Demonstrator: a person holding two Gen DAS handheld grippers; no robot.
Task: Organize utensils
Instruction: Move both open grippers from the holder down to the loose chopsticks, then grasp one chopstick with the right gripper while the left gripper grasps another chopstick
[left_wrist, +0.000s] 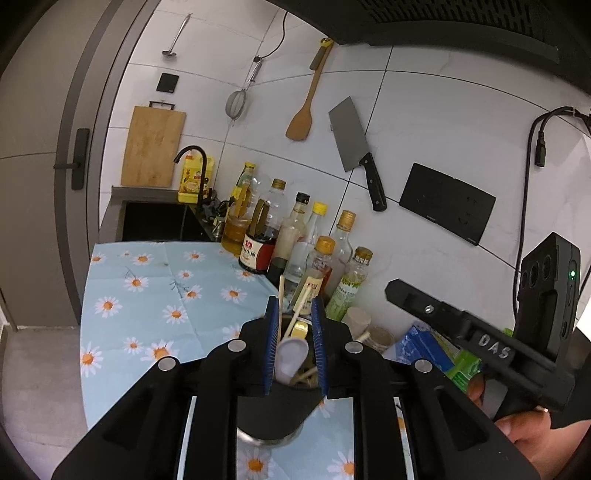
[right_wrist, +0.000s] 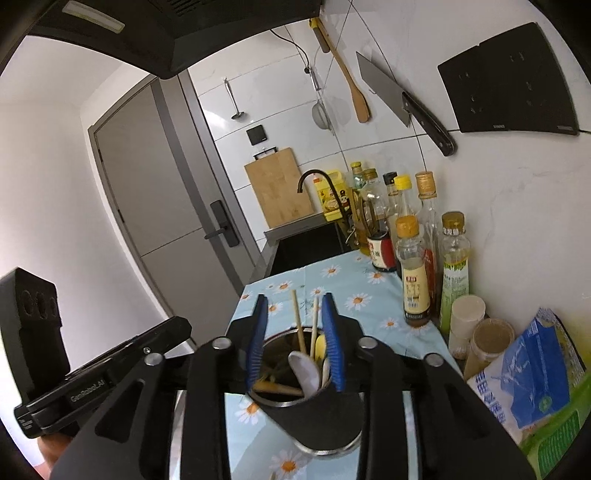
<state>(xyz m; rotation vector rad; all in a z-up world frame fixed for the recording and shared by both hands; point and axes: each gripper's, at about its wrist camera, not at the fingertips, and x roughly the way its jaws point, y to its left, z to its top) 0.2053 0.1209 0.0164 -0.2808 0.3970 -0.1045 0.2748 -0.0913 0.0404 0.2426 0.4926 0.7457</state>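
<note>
A black utensil holder (left_wrist: 277, 413) (right_wrist: 314, 417) stands on the daisy tablecloth with a white spoon (left_wrist: 290, 356) (right_wrist: 304, 373), wooden chopsticks (right_wrist: 297, 325) and a yellow utensil (left_wrist: 300, 329) inside. My left gripper (left_wrist: 294, 306) hovers over its mouth, jaws open, the utensils showing between the blue pads (left_wrist: 271, 339). My right gripper (right_wrist: 293, 306) is likewise above the holder, jaws open around the utensil tops, gripping nothing visibly.
Several oil and sauce bottles (left_wrist: 288, 236) (right_wrist: 413, 266) line the wall. A cleaver (left_wrist: 354, 147), wooden spatula (left_wrist: 306, 99), strainer and ladle hang on the tiles. A sink (left_wrist: 159, 221) lies beyond the tablecloth (left_wrist: 147, 295). Paper cups (right_wrist: 480, 332) and packets (right_wrist: 532, 373) sit at right.
</note>
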